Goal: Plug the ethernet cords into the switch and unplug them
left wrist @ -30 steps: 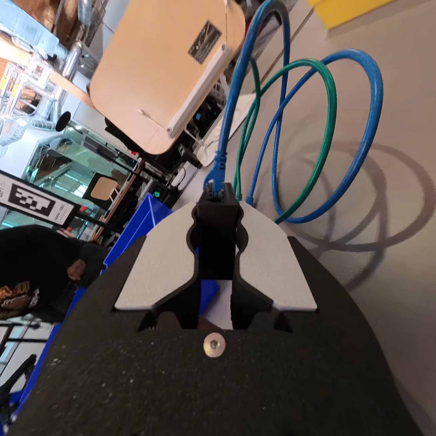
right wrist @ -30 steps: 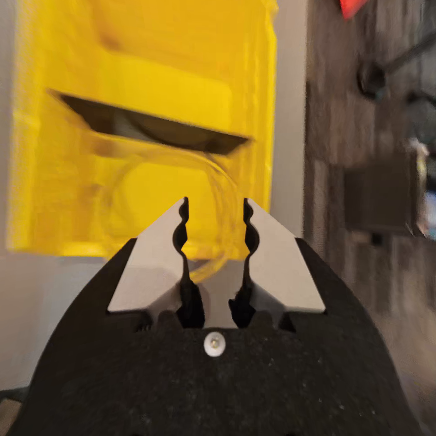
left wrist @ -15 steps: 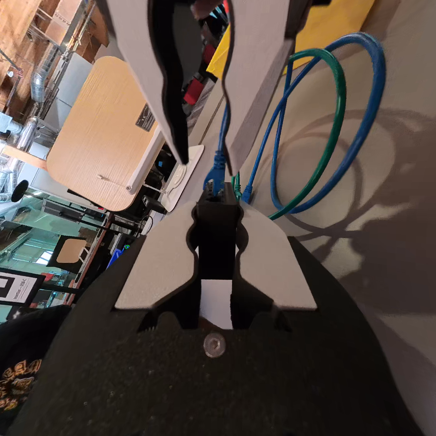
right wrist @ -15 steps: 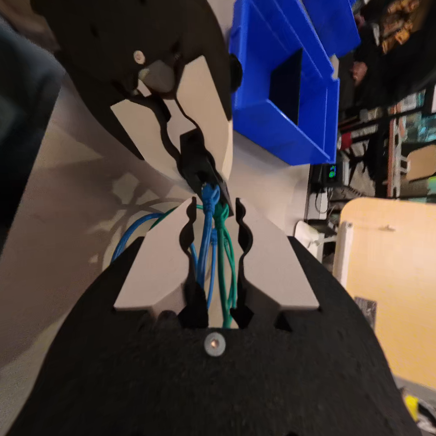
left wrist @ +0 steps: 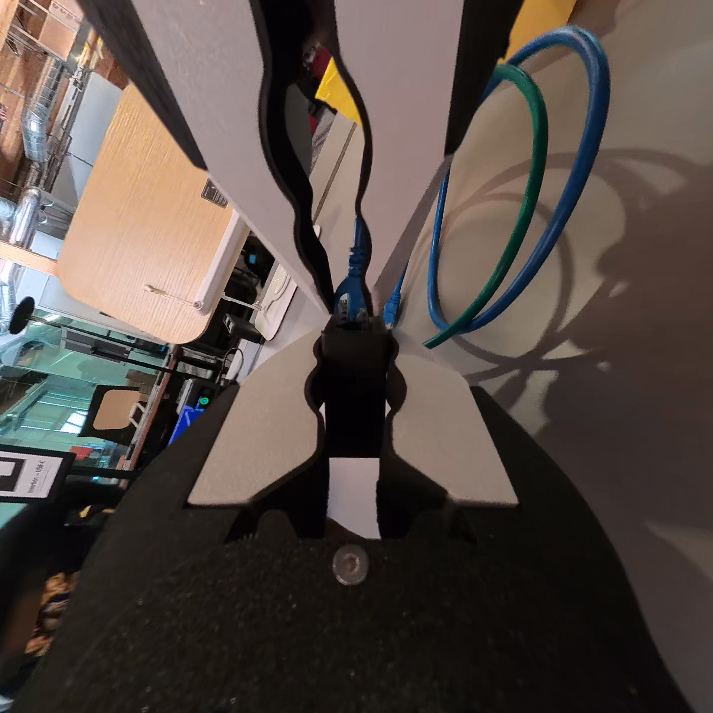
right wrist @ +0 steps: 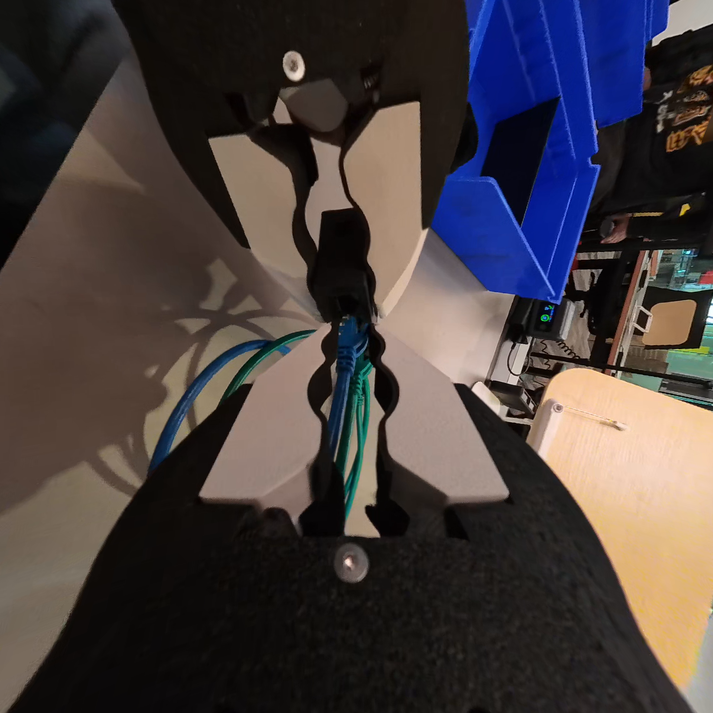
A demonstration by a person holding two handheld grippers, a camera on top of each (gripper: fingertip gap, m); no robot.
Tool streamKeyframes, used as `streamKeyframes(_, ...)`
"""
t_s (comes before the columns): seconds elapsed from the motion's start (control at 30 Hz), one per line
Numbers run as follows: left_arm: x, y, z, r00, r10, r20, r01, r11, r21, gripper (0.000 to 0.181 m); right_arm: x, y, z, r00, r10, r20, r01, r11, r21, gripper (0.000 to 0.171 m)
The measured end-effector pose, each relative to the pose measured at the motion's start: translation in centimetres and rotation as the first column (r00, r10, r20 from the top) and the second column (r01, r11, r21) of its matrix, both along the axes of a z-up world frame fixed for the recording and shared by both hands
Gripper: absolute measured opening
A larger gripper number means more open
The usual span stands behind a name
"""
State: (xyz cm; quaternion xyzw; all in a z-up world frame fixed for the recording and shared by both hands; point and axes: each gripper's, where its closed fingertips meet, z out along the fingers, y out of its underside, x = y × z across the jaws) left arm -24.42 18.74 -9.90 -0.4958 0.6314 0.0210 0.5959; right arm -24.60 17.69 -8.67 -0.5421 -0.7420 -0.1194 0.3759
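Note:
My left gripper (left wrist: 355,341) is shut on a small black switch (left wrist: 355,405), held above the grey table. A blue ethernet cord (left wrist: 355,277) is plugged into the switch's front. A green cord (left wrist: 524,193) loops on the table, and a second blue cord's plug (left wrist: 393,308) lies loose beside the switch. My right gripper (right wrist: 351,337) faces the left gripper (right wrist: 349,308) tip to tip. Its jaws stand narrowly open around the blue cord (right wrist: 343,386) and the green cord (right wrist: 360,405), just below the switch (right wrist: 341,262). It also shows from above in the left wrist view (left wrist: 352,304).
Blue bins (right wrist: 521,173) stand on the table behind the left gripper. A yellow bin (left wrist: 339,92) sits at the table's far end. A wooden board (left wrist: 146,231) and shelving lie beyond the table edge. A person in a black shirt (right wrist: 679,96) is behind the bins. Left and right tips are no more than a few centimetres apart.
My right gripper swung from the yellow bin to the switch, closed in until its tips straddle the plugged blue cord, and its jaws narrowed. The left gripper kept hold of the switch.

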Motion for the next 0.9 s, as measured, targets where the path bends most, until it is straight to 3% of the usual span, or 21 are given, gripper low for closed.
streamKeyframes(0.03, -0.1, 0.1, 0.0, 1.000, 0.008, -0.015, -0.007, 1.000, 0.019, 0.027, 0.0, 0.1, -0.1, 1.000, 0.002, 0.011, -0.002, 1.000, 0.012, 0.015)
streamKeyframes(0.33, -0.3, 0.3, -0.1, 0.998, 0.039, -0.057, -0.036, 0.998, 0.053, 0.027, 0.0, 0.3, -0.4, 0.999, -0.032, 0.036, 0.033, 0.998, -0.048, 0.012)
streamKeyframes(0.53, -0.4, 0.6, -0.2, 0.999, 0.037, -0.036, -0.036, 0.999, 0.037, 0.027, -0.3, 0.4, -0.3, 0.995, -0.072, -0.071, 0.067, 0.995, -0.070, 0.013)
streamKeyframes(0.7, -0.5, 1.0, -0.7, 0.998, 0.045, -0.053, -0.041, 0.996, 0.074, 0.027, 0.4, 0.2, 0.2, 0.947, -0.224, -0.231, 0.173, 0.960, -0.220, 0.019)
streamKeyframes(0.8, -0.5, 1.1, -0.4, 0.997, 0.051, -0.052, -0.044, 0.991, 0.127, 0.027, 1.2, 0.2, -0.2, 0.868, -0.384, -0.316, 0.235, 0.877, -0.419, 0.019)
streamKeyframes(0.9, -0.5, 1.1, -0.1, 0.997, 0.055, -0.057, -0.043, 0.981, 0.191, 0.027, 1.2, -0.1, -0.4, 0.782, -0.489, -0.387, 0.203, 0.787, -0.583, 0.018)
